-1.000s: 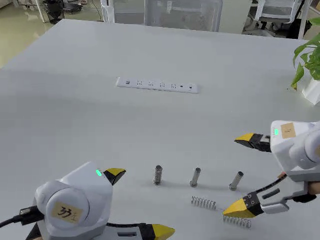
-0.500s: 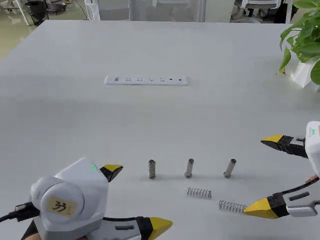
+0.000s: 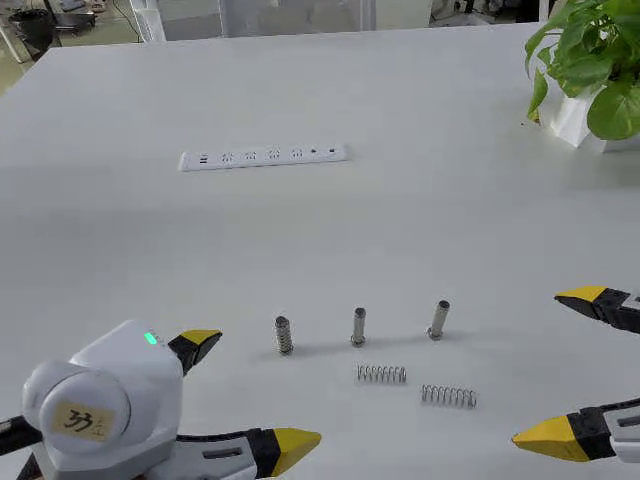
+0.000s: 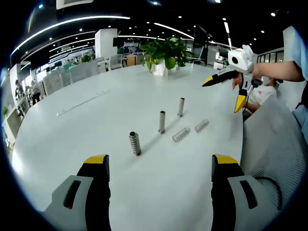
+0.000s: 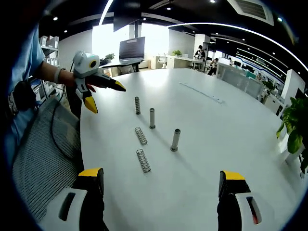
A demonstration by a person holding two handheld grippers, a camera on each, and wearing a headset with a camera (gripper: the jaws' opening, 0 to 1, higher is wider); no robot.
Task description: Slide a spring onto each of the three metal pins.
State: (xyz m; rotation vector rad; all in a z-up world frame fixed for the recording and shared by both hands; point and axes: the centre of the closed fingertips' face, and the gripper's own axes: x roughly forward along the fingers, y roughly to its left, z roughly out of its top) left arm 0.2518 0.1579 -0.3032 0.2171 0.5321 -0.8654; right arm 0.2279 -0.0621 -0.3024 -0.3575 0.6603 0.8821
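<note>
Right gripper (image 3: 540, 367) has drawn back from the two loose springs (image 3: 381, 374) lying just before the bare pins (image 3: 359, 326), left pin (image 3: 283, 335) already sprung; it and left gripper (image 3: 265, 387) gape empty; recommend pinching one spring near its end, coaxial with pin.

- You have bare table (image 3: 450, 230) on every side of the three pins (image 3: 359, 326).
- Two loose springs (image 3: 381, 374) lie just in front of them.
- The power strip (image 3: 263, 157) and plant (image 3: 590, 70) stand well apart.
</note>
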